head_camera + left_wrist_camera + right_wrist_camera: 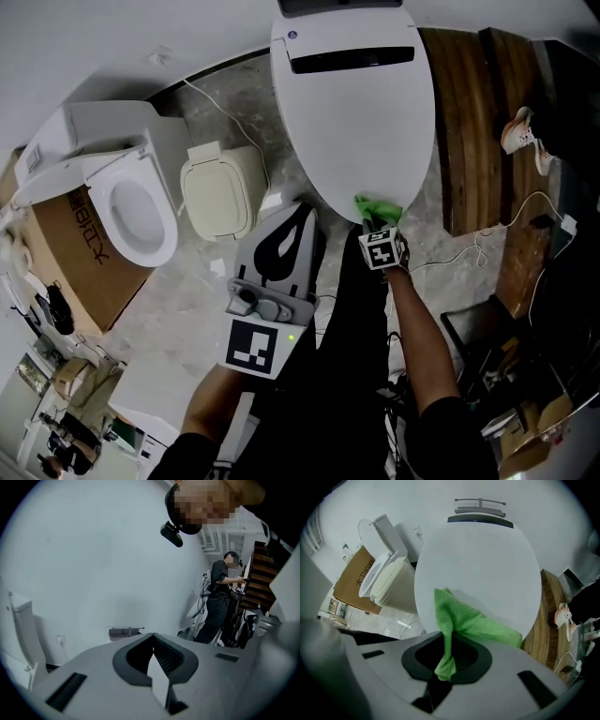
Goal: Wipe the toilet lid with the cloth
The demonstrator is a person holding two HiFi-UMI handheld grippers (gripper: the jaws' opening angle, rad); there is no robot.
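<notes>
Toilet lid (352,103): closed, white, oval. Its long axis runs straight away from the person, with the hinge end far and the rounded front rim nearest.

Cloth (378,207): green, lying on the lid at the front rim, right of centre. In the right gripper view the cloth (464,616) spreads over the near part of the lid (478,559). One flap reaches up toward the lid's middle and another trails to the right rim. A bunched tail runs back from the lid toward the person.

Right claw (371,221): at the front rim, pointing along the lid's long axis. The right claw (446,657) is clamped on the bunched tail of the cloth.

Left claw (302,214): to the left of the right one. Its own view shows the left claw (153,637) with jaws together and nothing between them, facing a pale wall (93,564).

Surroundings: a second toilet (141,211) with its seat up stands at left beside a cardboard box (80,253). Wooden boards (464,122) lie to the lid's right.
</notes>
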